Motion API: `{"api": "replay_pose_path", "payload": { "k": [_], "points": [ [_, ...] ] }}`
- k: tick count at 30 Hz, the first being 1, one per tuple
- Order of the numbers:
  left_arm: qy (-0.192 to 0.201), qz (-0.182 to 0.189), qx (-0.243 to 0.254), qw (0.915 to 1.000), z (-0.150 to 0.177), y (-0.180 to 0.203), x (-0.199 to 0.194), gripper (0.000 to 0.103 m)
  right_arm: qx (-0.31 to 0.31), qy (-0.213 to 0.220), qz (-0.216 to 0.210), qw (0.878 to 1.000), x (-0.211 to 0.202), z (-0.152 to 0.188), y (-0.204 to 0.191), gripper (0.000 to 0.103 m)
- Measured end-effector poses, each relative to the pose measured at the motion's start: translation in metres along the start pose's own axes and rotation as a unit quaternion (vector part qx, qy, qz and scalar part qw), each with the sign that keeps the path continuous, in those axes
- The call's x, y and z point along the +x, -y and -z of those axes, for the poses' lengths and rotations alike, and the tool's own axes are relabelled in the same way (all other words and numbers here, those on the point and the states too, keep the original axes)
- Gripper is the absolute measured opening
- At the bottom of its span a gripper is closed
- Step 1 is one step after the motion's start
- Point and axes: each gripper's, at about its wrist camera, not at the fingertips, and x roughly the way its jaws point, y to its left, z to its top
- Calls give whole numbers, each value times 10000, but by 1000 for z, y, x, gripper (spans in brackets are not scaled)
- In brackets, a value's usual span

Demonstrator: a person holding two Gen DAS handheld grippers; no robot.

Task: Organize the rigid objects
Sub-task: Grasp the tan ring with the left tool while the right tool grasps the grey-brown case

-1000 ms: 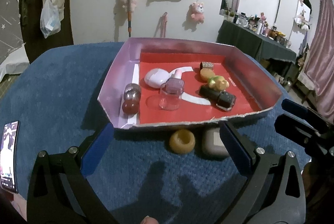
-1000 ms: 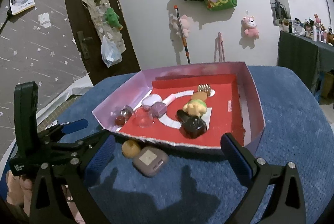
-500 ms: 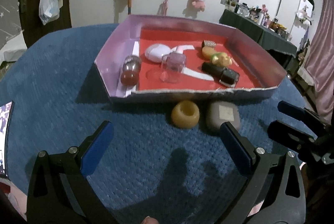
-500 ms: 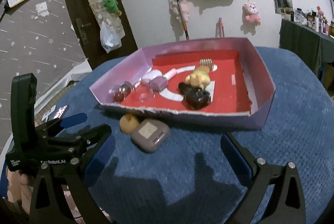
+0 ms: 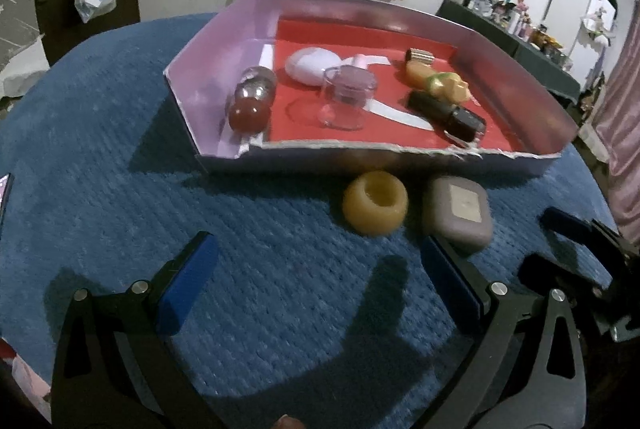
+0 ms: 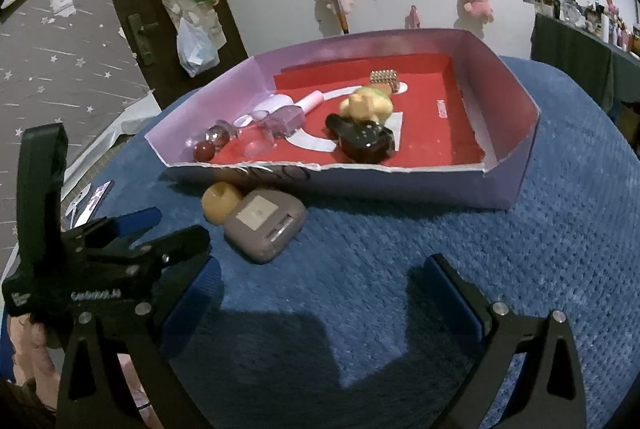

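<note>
A round yellow cup (image 5: 375, 203) and a flat grey case (image 5: 458, 213) sit side by side on the blue rug (image 5: 120, 197), just before the box (image 5: 400, 161). Both the left tongs (image 5: 316, 285) and the right tongs (image 6: 320, 293) are wide apart and hold nothing.

Ribbed blue carpet (image 5: 120, 165); glossy cardboard tray (image 5: 400, 157).

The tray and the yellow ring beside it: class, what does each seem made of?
The tray: likely cardboard, matte lilac walls, with a torn, ragged front edge showing a pale core. The yellow ring: perhaps wax or rubbery plastic, dull and slightly translucent; the look leaves it open.
</note>
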Motion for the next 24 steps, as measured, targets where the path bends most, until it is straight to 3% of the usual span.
{"api": "replay_pose_path", "payload": {
  "k": [15,18,24],
  "points": [
    [-216,-969,-177,9949,-20,5,23,103,-182,-33,75,9998,4,2,-4,103],
    [-234,-976,-374,9942,-19,-10,20,103,-218,-60,70,9997,5,0,-6,103],
    [-108,-830,-176,9963,-6,-24,9,103,-417,-140,51,9990,14,-7,-18,103]
  ]
}}
